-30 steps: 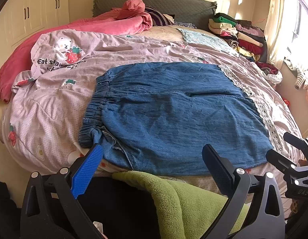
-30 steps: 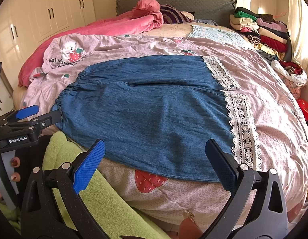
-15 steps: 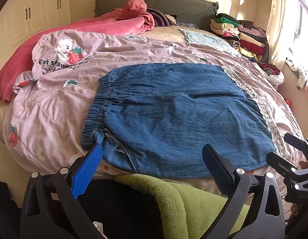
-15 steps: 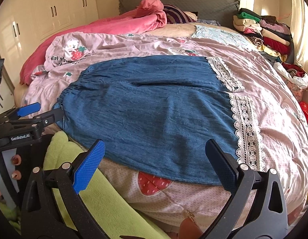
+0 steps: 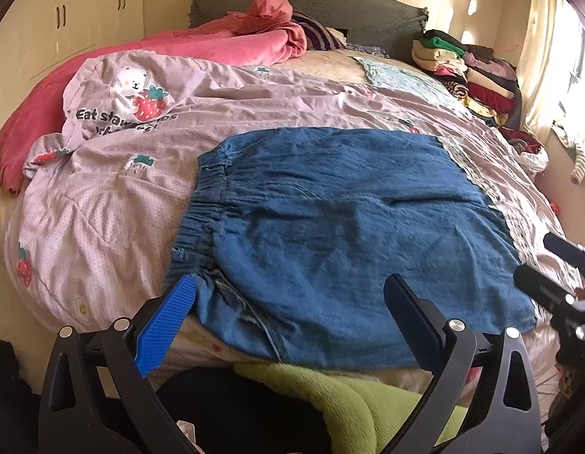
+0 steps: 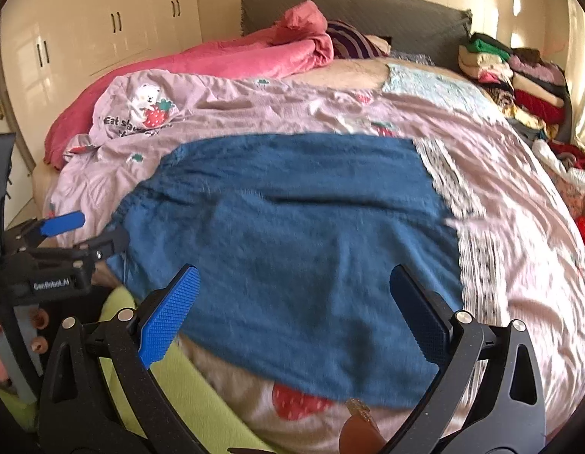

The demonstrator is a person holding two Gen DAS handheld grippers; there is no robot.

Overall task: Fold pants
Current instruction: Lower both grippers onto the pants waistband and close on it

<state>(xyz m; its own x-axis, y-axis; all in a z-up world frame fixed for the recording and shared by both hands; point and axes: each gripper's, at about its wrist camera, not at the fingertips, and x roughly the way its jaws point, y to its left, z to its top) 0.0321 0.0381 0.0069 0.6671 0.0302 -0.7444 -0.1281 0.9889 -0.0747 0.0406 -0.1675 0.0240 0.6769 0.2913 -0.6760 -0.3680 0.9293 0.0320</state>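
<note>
Blue denim pants [image 5: 349,227] [image 6: 300,234] lie flat across the pink strawberry quilt [image 5: 103,196], elastic waistband to the left, white lace hems [image 6: 478,261] to the right. My left gripper [image 5: 288,302] is open and hovers just above the near waistband corner, touching nothing. My right gripper [image 6: 292,299] is open over the near leg edge, holding nothing. The left gripper [image 6: 84,230] also shows at the left of the right wrist view, beside the waistband. At the right edge of the left wrist view I see the right gripper [image 5: 557,276].
A pink blanket [image 5: 224,45] and grey headboard [image 5: 330,3] lie at the far end. Folded clothes [image 5: 470,72] are stacked at the far right. White wardrobe doors [image 6: 103,30] stand left. A green fleece sleeve [image 5: 349,397] of the person is below the grippers.
Both grippers have moved forward over the pants' near edge. The right wrist view is now motion-blurred. The pants have not moved.
</note>
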